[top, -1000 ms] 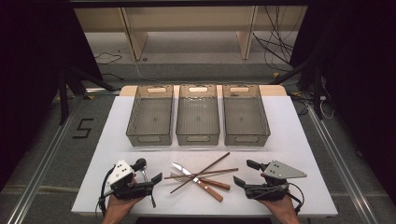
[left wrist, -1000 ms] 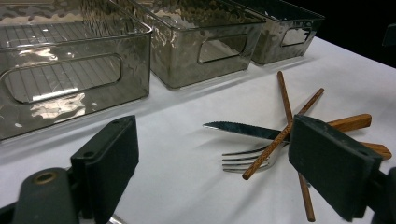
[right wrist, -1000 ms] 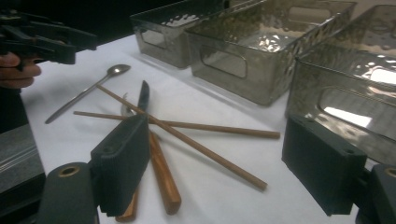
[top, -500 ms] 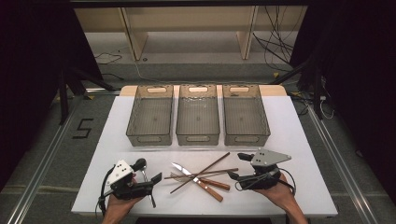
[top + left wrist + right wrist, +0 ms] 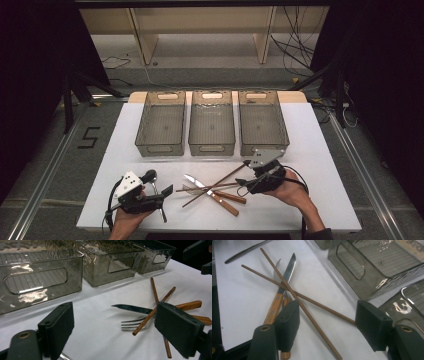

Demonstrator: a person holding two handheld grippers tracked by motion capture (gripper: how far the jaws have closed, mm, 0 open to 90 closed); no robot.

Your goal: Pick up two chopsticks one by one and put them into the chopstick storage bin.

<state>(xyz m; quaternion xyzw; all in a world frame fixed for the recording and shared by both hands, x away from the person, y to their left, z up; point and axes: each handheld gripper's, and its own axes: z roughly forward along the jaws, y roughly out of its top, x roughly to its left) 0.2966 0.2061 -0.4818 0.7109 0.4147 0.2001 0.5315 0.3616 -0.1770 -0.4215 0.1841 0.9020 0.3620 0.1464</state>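
Note:
Two crossed wooden chopsticks [image 5: 215, 186] lie near the table's front on a wooden-handled knife [image 5: 200, 184] and a fork [image 5: 189, 189]. My right gripper [image 5: 245, 182] is open at the pile's right end. In the right gripper view its jaws straddle the chopsticks [image 5: 312, 315], with the knife [image 5: 287, 270] beyond them. My left gripper [image 5: 167, 190] rests open at the front left and points at the pile. In the left gripper view its jaws frame the fork [image 5: 132, 325], the knife [image 5: 130, 308] and the chopsticks [image 5: 152, 312], a short way off.
Three smoky see-through bins stand in a row behind the cutlery: left [image 5: 160, 149], middle [image 5: 212, 148], right [image 5: 250, 147]. A dark spoon [image 5: 159, 200] lies beside my left gripper. The white table [image 5: 325, 150] has bare room at the right.
My right gripper has moved left and away from the front edge, up to the right end of the cutlery pile. The left gripper has stayed put.

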